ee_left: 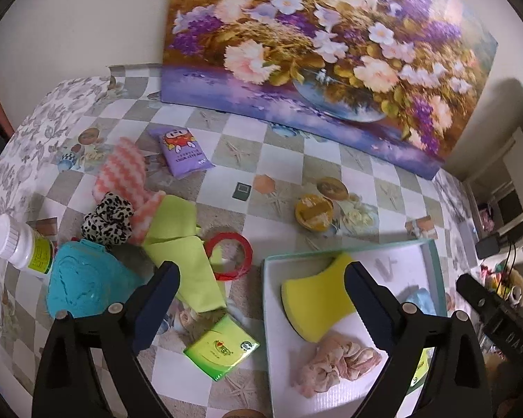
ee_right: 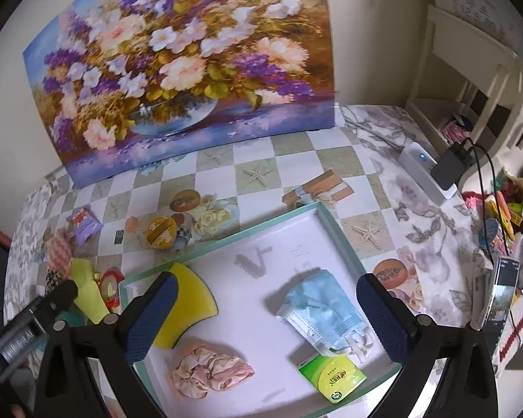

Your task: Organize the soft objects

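Note:
A white tray with a teal rim (ee_left: 432, 264) (ee_right: 324, 214) holds a yellow sponge (ee_left: 317, 299) (ee_right: 188, 299), a pink scrunchie (ee_left: 338, 358) (ee_right: 211, 371), a blue face mask (ee_right: 324, 310) and a green tissue pack (ee_right: 333, 376). Left of the tray lie a lime cloth (ee_left: 181, 240), a leopard scrunchie (ee_left: 106, 221), a pink-white cloth (ee_left: 123, 170), a purple tissue pack (ee_left: 179, 151) and a green tissue pack (ee_left: 221, 348). My left gripper (ee_left: 261, 278) is open and empty above the tray's left edge. My right gripper (ee_right: 266, 296) is open and empty above the tray.
A teal lidded box (ee_left: 87, 278), a white pill bottle (ee_left: 21, 247), a red tape ring (ee_left: 232, 254) and a yellow round tin (ee_left: 313, 212) lie on the checked tablecloth. A flower painting (ee_left: 313, 52) leans on the back wall. A phone (ee_right: 498, 296) and clutter sit right.

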The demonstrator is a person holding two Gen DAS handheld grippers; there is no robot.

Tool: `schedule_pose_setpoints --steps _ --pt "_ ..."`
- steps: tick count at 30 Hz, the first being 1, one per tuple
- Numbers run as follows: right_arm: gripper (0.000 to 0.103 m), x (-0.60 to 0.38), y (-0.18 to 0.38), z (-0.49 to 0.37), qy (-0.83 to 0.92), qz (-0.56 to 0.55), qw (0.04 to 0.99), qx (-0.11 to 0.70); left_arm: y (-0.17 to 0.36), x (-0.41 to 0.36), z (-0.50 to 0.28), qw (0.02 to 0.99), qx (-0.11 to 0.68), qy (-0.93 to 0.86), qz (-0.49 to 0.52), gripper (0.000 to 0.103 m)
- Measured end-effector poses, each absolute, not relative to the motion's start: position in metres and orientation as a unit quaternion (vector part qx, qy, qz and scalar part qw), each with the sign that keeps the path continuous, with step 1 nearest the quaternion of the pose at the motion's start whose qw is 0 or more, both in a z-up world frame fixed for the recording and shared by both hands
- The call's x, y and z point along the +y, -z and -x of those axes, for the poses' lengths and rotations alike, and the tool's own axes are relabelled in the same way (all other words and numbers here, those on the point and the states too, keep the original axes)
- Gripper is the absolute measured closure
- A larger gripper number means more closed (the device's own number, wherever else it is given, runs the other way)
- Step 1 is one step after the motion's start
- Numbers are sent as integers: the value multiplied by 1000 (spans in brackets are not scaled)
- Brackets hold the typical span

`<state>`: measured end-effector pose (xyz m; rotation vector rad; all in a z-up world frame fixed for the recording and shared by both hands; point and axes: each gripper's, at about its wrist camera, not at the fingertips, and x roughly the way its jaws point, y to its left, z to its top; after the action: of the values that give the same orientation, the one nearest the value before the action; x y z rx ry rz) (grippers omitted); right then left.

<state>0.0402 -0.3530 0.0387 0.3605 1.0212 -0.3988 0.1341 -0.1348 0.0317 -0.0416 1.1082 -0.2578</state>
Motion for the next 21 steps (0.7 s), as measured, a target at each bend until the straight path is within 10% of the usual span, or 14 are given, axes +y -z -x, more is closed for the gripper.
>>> schedule_pose_setpoints --steps 21 --pt "0 -273 -43 -75 106 -154 858 479 -57 -53 -163 874 479 72 38 0"
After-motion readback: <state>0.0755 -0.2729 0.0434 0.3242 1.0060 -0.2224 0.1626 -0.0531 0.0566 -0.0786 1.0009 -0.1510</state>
